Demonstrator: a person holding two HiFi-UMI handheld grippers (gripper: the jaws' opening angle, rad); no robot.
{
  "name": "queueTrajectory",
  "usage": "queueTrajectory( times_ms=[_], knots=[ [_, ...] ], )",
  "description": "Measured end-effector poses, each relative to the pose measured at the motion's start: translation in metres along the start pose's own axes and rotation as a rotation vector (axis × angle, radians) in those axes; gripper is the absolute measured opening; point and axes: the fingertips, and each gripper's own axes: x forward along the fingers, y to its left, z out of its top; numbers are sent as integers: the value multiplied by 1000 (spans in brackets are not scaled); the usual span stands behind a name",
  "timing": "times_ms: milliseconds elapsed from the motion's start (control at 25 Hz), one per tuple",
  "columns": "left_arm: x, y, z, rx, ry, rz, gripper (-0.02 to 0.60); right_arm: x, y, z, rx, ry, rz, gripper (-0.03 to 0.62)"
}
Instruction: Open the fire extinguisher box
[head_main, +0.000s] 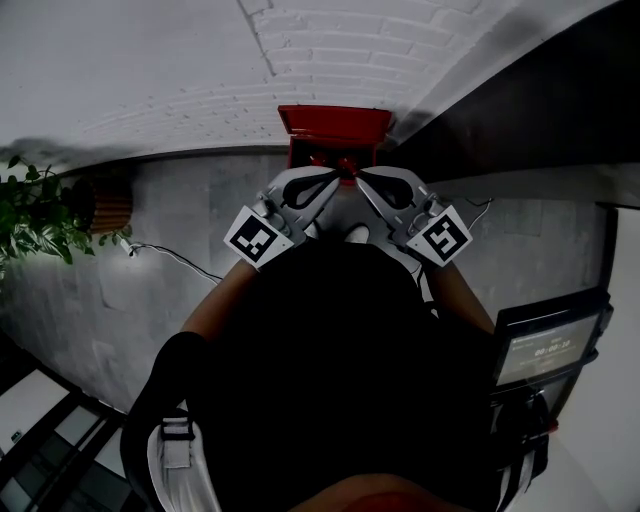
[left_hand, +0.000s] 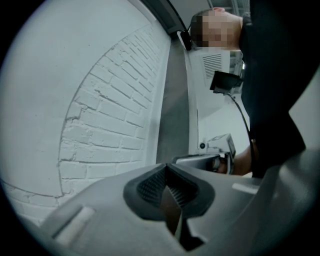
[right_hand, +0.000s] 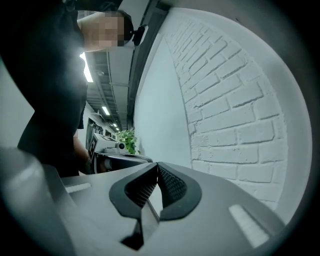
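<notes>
The red fire extinguisher box (head_main: 333, 124) stands on the grey floor against the white brick wall (head_main: 200, 60), just beyond both grippers. Whether its lid is up, I cannot tell. My left gripper (head_main: 334, 183) and right gripper (head_main: 363, 177) are held side by side in front of the body, tips angled toward each other, close before the box. In the left gripper view the left gripper (left_hand: 166, 168) has its jaws shut with nothing between them. The right gripper (right_hand: 157, 166) is shut and empty too. Each gripper view shows the other gripper, and neither shows the box.
A green plant (head_main: 30, 215) in a wicker pot (head_main: 105, 205) stands at the left. A thin cable (head_main: 170, 258) trails over the floor. A dark stand with a screen (head_main: 548, 346) is at the right. A dark wall panel (head_main: 540, 90) runs behind the box's right side.
</notes>
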Motion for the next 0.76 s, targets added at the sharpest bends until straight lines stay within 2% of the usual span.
queueTrajectory(
  times_ms=[760],
  knots=[
    [0, -3, -5, 20, 15, -11, 2, -5, -1, -6, 8, 6, -12, 10]
  ],
)
